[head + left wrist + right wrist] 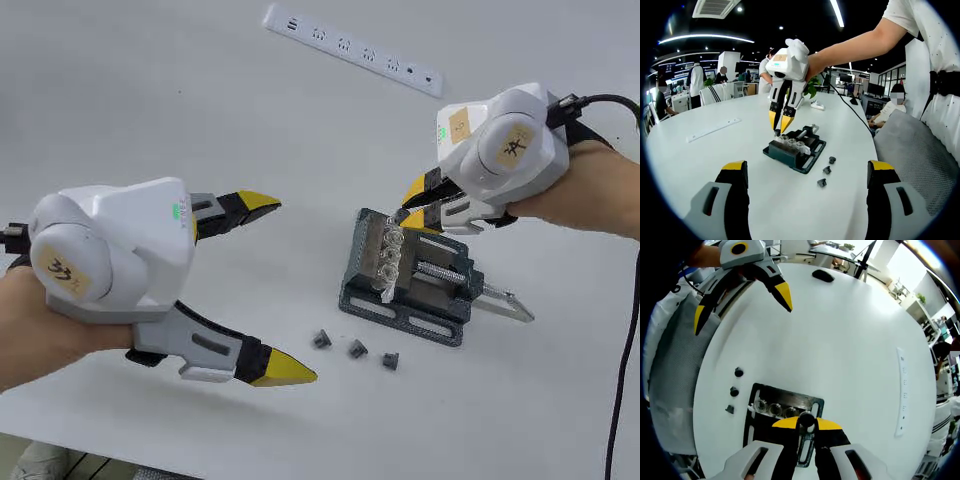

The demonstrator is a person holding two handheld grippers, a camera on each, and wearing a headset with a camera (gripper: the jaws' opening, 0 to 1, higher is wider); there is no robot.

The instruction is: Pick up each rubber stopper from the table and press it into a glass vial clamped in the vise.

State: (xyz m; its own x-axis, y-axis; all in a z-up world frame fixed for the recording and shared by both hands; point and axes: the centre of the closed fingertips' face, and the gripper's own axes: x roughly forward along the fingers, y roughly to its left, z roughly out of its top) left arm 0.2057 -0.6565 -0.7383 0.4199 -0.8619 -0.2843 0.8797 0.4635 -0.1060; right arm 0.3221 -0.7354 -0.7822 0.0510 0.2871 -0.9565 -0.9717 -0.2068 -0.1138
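Head view: power strip (350,47) lay beyond the vise (442,292), three loose stoppers (356,349) before it — vials (388,256) clamped inside; right gripper (413,203) pinched a stopper (806,421) above, left gripper (285,291) gaped empty.

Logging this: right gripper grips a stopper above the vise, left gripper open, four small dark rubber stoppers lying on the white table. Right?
Not four: three small dark rubber stoppers lie on the white table, as the head view shows. The rest holds.

Left gripper (285,292), right gripper (407,208): white shells, black jaws, yellow tips. Vise (420,310), table stoppers (357,349) lower centre, held stopper (806,421): dark grey. Table (150,100) white.
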